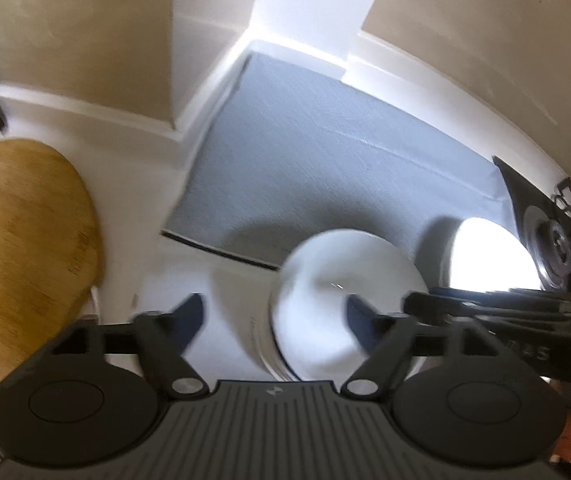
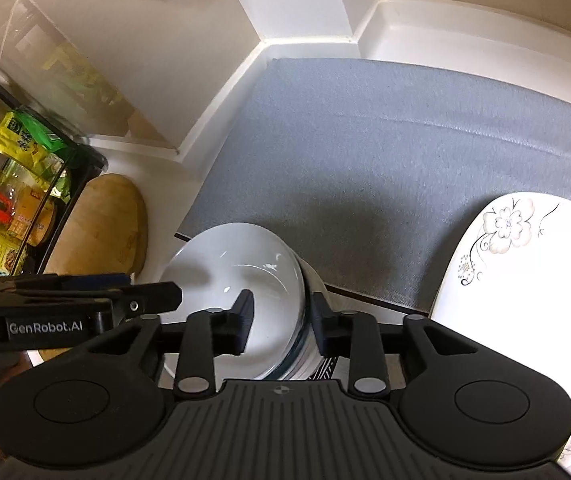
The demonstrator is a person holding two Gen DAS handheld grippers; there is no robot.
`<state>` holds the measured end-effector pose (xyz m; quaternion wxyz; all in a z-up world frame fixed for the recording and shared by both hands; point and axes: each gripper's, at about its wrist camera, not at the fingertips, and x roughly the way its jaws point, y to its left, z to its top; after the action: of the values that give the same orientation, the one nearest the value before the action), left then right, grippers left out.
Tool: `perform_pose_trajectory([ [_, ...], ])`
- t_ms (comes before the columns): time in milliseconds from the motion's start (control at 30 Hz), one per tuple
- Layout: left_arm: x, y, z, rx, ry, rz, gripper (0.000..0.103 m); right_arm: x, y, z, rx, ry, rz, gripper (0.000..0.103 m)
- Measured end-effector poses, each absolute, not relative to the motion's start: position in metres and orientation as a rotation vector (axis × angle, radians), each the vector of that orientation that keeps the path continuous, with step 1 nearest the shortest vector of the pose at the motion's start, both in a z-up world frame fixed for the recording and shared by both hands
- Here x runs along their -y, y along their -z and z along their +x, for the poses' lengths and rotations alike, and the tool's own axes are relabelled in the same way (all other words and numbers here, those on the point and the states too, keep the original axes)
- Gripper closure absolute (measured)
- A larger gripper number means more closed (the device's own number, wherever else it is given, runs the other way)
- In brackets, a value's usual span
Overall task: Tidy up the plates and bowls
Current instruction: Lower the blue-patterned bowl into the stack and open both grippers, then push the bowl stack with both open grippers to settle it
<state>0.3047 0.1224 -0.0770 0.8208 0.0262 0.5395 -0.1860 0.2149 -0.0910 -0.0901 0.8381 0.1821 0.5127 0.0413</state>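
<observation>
A stack of white bowls [image 2: 237, 280] sits at the front edge of a grey mat [image 2: 385, 152]. My right gripper [image 2: 282, 320] straddles the stack's right rim, one finger inside the top bowl and one outside. A gap shows beside the inner pad, so it is open. In the left wrist view, which is blurred, the same stack [image 1: 337, 276] lies under my left gripper [image 1: 277, 316]. That gripper is wide open, its right finger over the top bowl and its left finger over the white counter. A flowered white plate [image 2: 525, 280] lies to the right.
A wooden board [image 2: 105, 224] leans at the left beside a black rack of food packets [image 2: 25, 184]. The left gripper's finger [image 2: 157, 294] reaches in from the left. A stove burner [image 1: 553, 240] sits at the far right. White walls border the mat behind.
</observation>
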Motion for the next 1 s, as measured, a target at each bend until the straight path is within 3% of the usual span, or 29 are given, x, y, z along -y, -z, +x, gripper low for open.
perform_pose_trajectory([
  [200,-0.128,0.087,0.303,-1.151,0.371,0.062,0.004,0.088,0.086,0.206,-1.071,-0.081,0.305,0.036],
  [267,-0.13,0.092,0.304,-1.166,0.364,0.054,0.001,0.084,0.089,0.206,-1.083,-0.091,0.284,0.033],
  [1000,-0.141,0.107,0.303,-1.236,0.282,-0.008,0.001,0.076,0.106,0.209,-1.157,-0.095,0.31,0.029],
])
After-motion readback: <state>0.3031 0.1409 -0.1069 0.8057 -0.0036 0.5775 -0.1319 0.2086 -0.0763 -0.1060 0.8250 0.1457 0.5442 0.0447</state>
